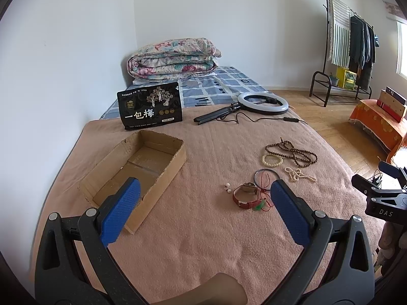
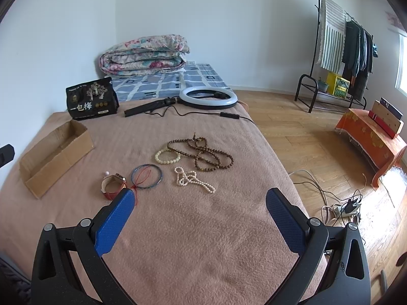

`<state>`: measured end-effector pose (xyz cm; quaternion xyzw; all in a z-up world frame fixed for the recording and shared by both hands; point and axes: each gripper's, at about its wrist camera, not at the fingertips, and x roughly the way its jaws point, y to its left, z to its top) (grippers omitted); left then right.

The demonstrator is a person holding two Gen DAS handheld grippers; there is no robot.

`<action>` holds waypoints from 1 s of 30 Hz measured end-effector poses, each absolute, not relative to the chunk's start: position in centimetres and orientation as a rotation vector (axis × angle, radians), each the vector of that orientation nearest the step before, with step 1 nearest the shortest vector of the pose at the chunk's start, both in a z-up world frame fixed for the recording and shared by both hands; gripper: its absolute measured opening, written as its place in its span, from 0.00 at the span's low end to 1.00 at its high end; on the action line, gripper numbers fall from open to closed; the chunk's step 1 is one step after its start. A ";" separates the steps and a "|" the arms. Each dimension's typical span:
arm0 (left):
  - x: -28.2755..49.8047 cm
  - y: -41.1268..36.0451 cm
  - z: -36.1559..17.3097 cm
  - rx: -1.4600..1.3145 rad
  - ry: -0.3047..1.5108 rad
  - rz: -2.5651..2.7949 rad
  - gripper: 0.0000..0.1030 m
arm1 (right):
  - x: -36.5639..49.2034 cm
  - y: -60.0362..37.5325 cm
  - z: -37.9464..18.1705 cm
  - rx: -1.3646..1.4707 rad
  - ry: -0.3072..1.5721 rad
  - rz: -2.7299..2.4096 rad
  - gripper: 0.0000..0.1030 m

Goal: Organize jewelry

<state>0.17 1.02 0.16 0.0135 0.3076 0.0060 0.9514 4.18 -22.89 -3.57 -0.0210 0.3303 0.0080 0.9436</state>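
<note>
Left tool [image 1: 204,198]: spread wide, empty, blue ribbed pads above the blanket; its right pad covers part of the thin bangle and red cord.
Right tool [image 2: 199,200]: spread wide, empty; its left pad hides the near edge of the watch [image 2: 113,186].
Blanket [image 2: 203,241]: pinkish-brown, napped, laid over the bed; carries all the jewelry.
Cardboard box [image 1: 134,170]: shallow, open-topped, ragged rim, on the blanket left of the jewelry; interior seen only from the left wrist view.
Watch, left view [image 1: 248,194]: red strap, pale square face; a small green item at its near end, too small to identify.
Earrings [image 1: 227,187]: small white pieces just left of the watch; detail unclear.
Thin bangle [image 2: 146,177]: dark blue ring, whole only in the right wrist view, red cord across it.
Pearl strand [image 2: 193,179]: white, loosely bunched, right of the bangle.
Cream bead bracelet [image 2: 166,156]: touching the brown bead necklace [image 2: 203,153], a long looped wooden-looking strand.
Far end: black snack pouch [image 1: 150,106], ring light [image 1: 263,103] lying flat, folded floral quilt [image 1: 173,59].
</note>
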 end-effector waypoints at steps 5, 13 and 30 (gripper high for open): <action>0.2 1.1 0.2 0.026 0.626 0.015 1.00 | 4.1 -22.9 -3.6 -0.041 0.672 0.017 0.99; 0.1 1.1 0.1 0.026 0.624 0.014 1.00 | 4.1 -22.9 -3.7 -0.038 0.672 0.018 0.99; 0.0 1.0 0.1 0.027 0.621 0.013 1.00 | 4.1 -22.7 -4.0 -0.038 0.674 0.019 0.99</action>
